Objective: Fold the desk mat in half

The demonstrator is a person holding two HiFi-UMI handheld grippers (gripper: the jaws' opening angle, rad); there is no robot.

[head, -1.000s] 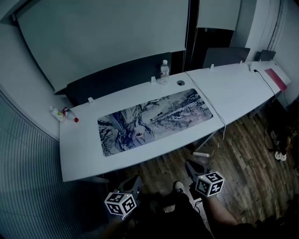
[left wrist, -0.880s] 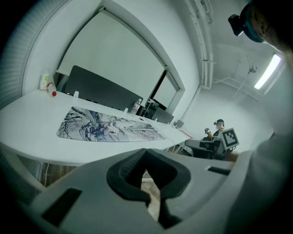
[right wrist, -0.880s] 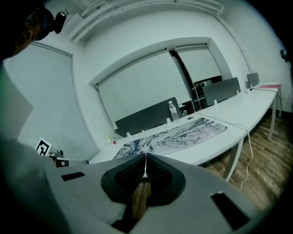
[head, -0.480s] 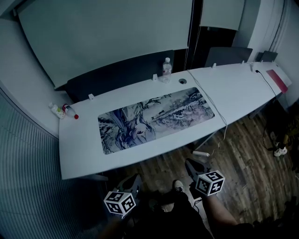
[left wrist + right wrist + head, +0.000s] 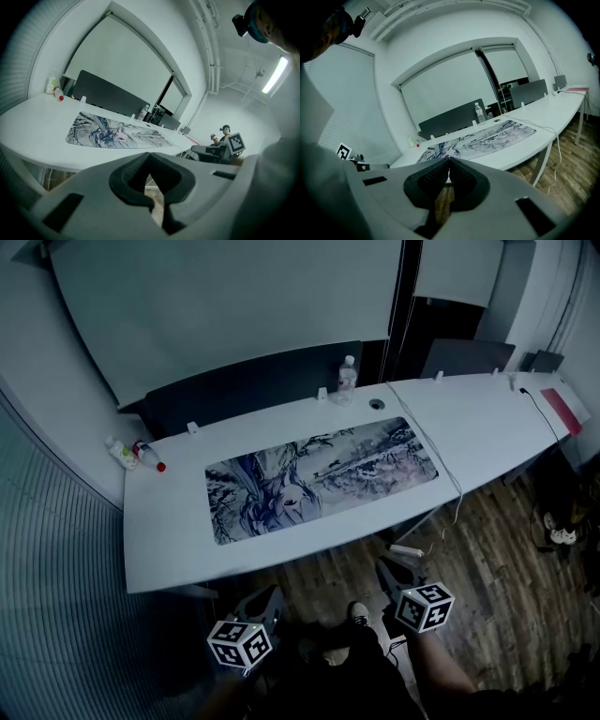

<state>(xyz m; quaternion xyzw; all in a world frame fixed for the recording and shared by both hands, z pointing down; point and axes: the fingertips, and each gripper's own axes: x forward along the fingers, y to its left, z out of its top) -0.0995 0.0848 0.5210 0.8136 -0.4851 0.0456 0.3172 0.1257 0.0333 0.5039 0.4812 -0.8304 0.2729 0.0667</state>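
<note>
The desk mat [image 5: 323,479], printed with a blue and grey ink drawing, lies flat and unfolded on the white table [image 5: 178,540]. It also shows in the left gripper view [image 5: 117,133] and the right gripper view [image 5: 480,138]. Both grippers hang low in front of the table's near edge, over the wooden floor, well short of the mat. My left gripper [image 5: 271,596] is shut with nothing between its jaws. My right gripper [image 5: 382,568] is shut and empty too. Each one points up towards the table.
A water bottle [image 5: 347,379] stands at the table's far edge beside a round cable hole [image 5: 377,403]. Two small bottles [image 5: 131,454] sit at the far left corner. A white cable [image 5: 452,474] runs across the table right of the mat. A dark partition [image 5: 253,381] backs the table.
The head view has shifted a little, so the table and mat sit slightly further right and lower in the picture. Both grippers stay where they were, still shut.
</note>
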